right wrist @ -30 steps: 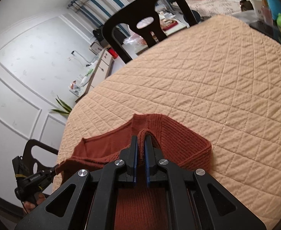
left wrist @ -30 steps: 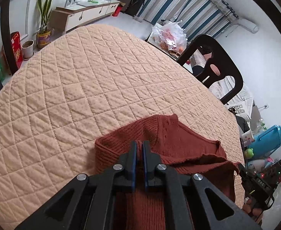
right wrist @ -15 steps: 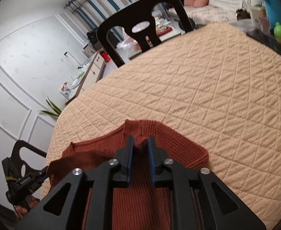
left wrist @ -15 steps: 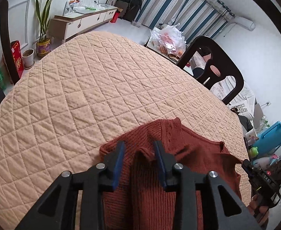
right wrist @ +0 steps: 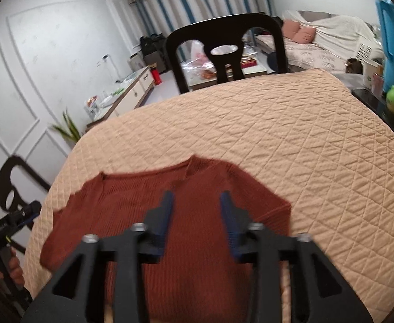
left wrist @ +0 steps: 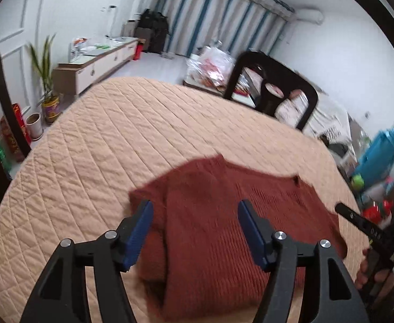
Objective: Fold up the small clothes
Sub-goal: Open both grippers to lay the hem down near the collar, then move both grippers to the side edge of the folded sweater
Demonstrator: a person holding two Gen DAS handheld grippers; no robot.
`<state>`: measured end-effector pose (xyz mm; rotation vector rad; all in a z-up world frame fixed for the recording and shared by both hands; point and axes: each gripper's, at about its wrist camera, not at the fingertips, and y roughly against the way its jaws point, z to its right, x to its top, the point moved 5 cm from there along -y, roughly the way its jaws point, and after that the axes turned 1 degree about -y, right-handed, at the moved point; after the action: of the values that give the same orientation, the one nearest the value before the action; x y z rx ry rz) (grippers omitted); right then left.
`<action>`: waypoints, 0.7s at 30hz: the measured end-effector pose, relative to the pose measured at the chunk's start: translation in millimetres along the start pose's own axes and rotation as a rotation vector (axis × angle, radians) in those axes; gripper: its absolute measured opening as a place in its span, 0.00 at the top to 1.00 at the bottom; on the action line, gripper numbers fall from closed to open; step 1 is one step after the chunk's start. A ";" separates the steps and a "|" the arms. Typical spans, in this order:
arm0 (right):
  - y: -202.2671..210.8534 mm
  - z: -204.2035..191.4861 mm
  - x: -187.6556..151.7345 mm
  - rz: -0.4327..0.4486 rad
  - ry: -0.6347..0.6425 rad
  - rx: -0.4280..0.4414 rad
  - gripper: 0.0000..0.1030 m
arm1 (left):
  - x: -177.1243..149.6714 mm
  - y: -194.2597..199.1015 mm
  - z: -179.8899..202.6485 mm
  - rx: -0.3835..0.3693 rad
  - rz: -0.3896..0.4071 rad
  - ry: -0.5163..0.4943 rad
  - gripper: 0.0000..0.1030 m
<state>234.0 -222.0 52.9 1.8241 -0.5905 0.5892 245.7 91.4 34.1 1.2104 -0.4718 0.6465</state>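
rust-red knit sweater (left wrist: 224,215) lay folded on peach quilted cover (left wrist: 116,140), near its front edge. left gripper (left wrist: 194,215) and right gripper (right wrist: 197,202) above it, jaws opening, pinching nothing.

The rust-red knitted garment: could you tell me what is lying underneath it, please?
The rust-red knitted garment lies on the peach quilted cover, which shows all round it. Whatever is beneath the cover, or between the garment's folded layers, is hidden.

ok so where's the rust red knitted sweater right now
The rust red knitted sweater lies on the near edge of the peach quilted cover, low in both wrist views, under the two opening grippers, neither gripping it.
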 end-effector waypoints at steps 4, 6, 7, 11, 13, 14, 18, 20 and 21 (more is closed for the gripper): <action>-2.5 -13.8 -14.8 -0.021 0.062 -0.004 0.54 | -18.0 -4.7 10.1 -0.010 -0.043 -0.046 0.34; -4.6 -17.5 -21.8 -0.034 0.091 -0.023 0.54 | -23.4 -4.5 10.4 -0.006 -0.050 -0.050 0.34; -6.0 -18.8 -26.1 -0.042 0.104 -0.035 0.54 | -25.7 -4.0 10.0 0.006 -0.051 -0.055 0.34; -9.7 -20.7 -42.2 -0.065 0.154 -0.080 0.54 | -36.6 -2.1 7.7 0.059 -0.053 -0.099 0.34; -12.8 -17.7 -49.1 -0.078 0.181 -0.137 0.54 | -42.4 -4.1 2.2 0.068 -0.075 -0.087 0.34; -14.8 -15.8 -51.9 -0.087 0.191 -0.156 0.54 | -45.8 -4.4 -0.1 0.072 -0.076 -0.084 0.34; -15.6 -10.4 -57.7 -0.083 0.205 -0.170 0.53 | -53.0 -4.9 -11.3 0.104 -0.095 -0.067 0.34; -14.7 -9.5 -57.8 -0.084 0.202 -0.171 0.53 | -56.6 -4.7 -15.2 0.097 -0.108 -0.060 0.34; -14.7 -10.1 -57.6 -0.085 0.202 -0.173 0.53 | -58.6 -4.5 -17.3 0.097 -0.115 -0.058 0.34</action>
<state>198.9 -201.5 8.4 1.5969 -0.4129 0.6360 205.8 95.1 -12.2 1.3411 -0.4196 0.5417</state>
